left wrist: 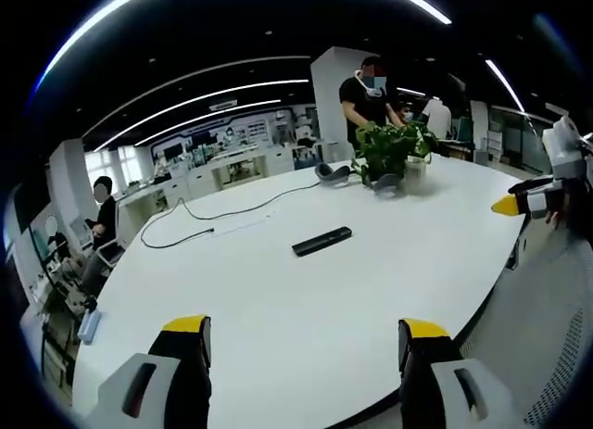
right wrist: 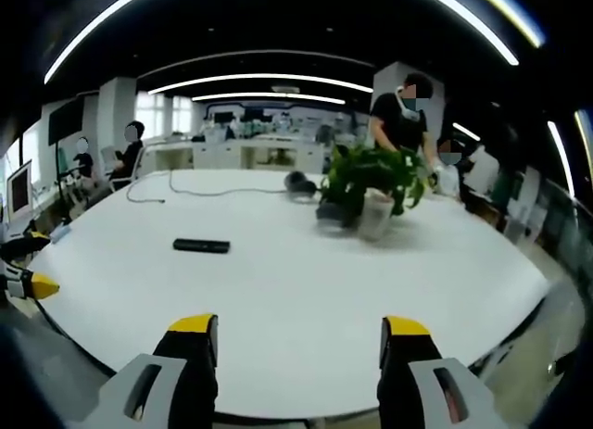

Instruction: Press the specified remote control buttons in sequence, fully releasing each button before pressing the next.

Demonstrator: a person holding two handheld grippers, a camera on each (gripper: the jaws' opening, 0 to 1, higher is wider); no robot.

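**Colours in the room**

The worktop (left wrist: 306,299) is plain white. The remote control (left wrist: 321,241) on it is black. The plant (right wrist: 371,177) has green leaves in a white pot. A black cable (left wrist: 222,213) lies on the white top. Each gripper (left wrist: 306,341) is black and grey with yellow tips. A person (right wrist: 400,114) wears a black shirt.

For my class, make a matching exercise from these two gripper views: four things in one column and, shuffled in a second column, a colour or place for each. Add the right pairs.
Things:
1. remote control
2. potted plant
3. cable
4. table

Descriptions:
A. white, broad, rounded edge
B. green leaves, standing near the table's far side
C. black, flat, lying alone near the middle of the table
D. thin, dark, trailing across the far part of the tabletop

Pairs: 1-C, 2-B, 3-D, 4-A
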